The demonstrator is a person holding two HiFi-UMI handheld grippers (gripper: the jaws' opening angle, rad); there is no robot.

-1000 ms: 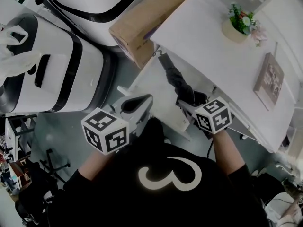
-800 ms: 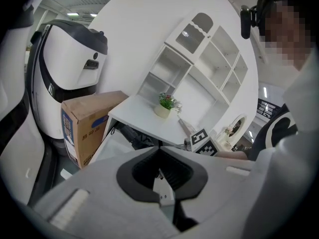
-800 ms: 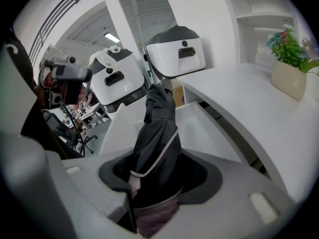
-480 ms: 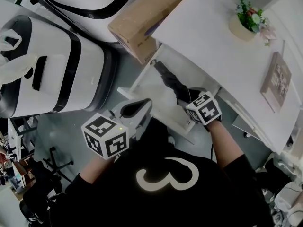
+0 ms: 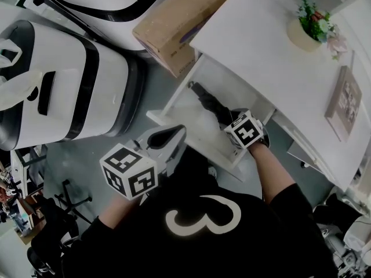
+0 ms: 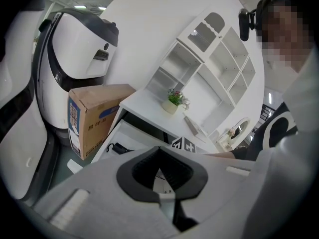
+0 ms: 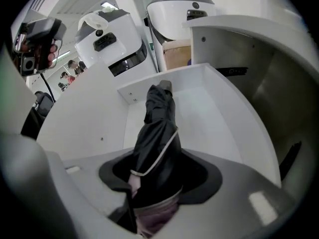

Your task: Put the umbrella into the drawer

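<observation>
The black folded umbrella (image 5: 210, 102) lies slanted inside the open white drawer (image 5: 188, 148) under the desk. In the right gripper view, the umbrella (image 7: 159, 126) runs from between the jaws to the drawer's (image 7: 219, 118) far corner, tip low near the floor. My right gripper (image 5: 233, 120) is shut on its handle end and points steeply down into the drawer; the umbrella fills the hollow between the pads of the right gripper (image 7: 155, 163). My left gripper (image 5: 181, 131) hangs at the drawer's near left, outside it. The left gripper (image 6: 160, 149) has its tips together and holds nothing.
A cardboard box (image 5: 174, 28) stands on the floor against the drawer's left. The white desk top (image 5: 261, 62) bears a potted plant (image 5: 313, 28) and a framed picture (image 5: 344, 103). Big white-and-black machines (image 5: 64, 91) fill the left. White shelves (image 6: 209, 68) rise behind the desk.
My right gripper has sunk with the umbrella down into the drawer and tipped more steeply. The left gripper has dropped a little beside the drawer.
</observation>
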